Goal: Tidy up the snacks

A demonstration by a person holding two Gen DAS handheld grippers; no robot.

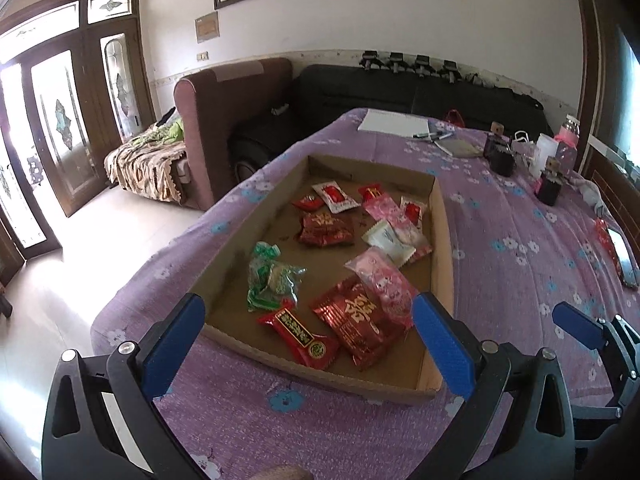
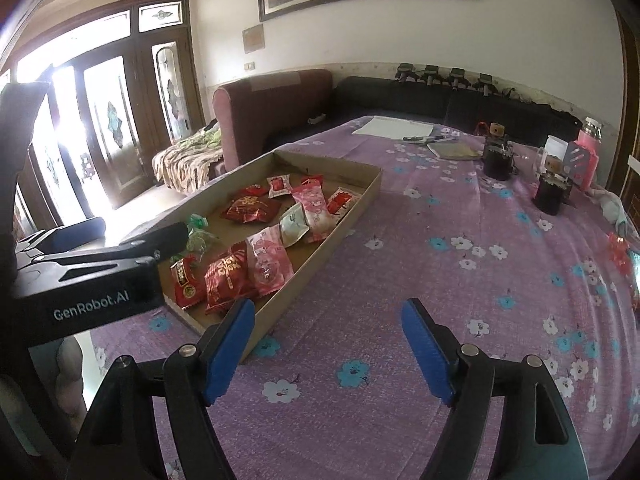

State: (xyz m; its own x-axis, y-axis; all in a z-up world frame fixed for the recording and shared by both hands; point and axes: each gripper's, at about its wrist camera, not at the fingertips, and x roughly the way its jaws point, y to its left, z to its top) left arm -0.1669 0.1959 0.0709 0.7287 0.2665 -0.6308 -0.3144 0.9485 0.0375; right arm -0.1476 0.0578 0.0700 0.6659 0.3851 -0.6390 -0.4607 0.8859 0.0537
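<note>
A shallow cardboard tray (image 1: 443, 264) (image 2: 372, 194) lies on the purple flowered tablecloth and holds several wrapped snacks: red packets (image 1: 360, 326) (image 2: 226, 278), pink packets (image 1: 380, 280) (image 2: 268, 262), a green-wrapped one (image 1: 270, 276) (image 2: 198, 236) and a white one (image 1: 390, 242). My left gripper (image 1: 308, 310) hovers open over the tray's near end, with nothing between its blue pads. My right gripper (image 2: 328, 312) stands open above bare cloth just right of the tray's near corner, holding nothing. In the right wrist view the left gripper's black body (image 2: 92, 272) reaches in from the left.
Toward the table's far end lie a white pad (image 1: 394, 122), pens (image 1: 434, 135) and a notebook. At the far right stand dark jars (image 2: 498, 160), a pink bottle (image 2: 586, 148) and a white cup. A phone (image 1: 622, 254) lies at the right edge. Sofas stand beyond.
</note>
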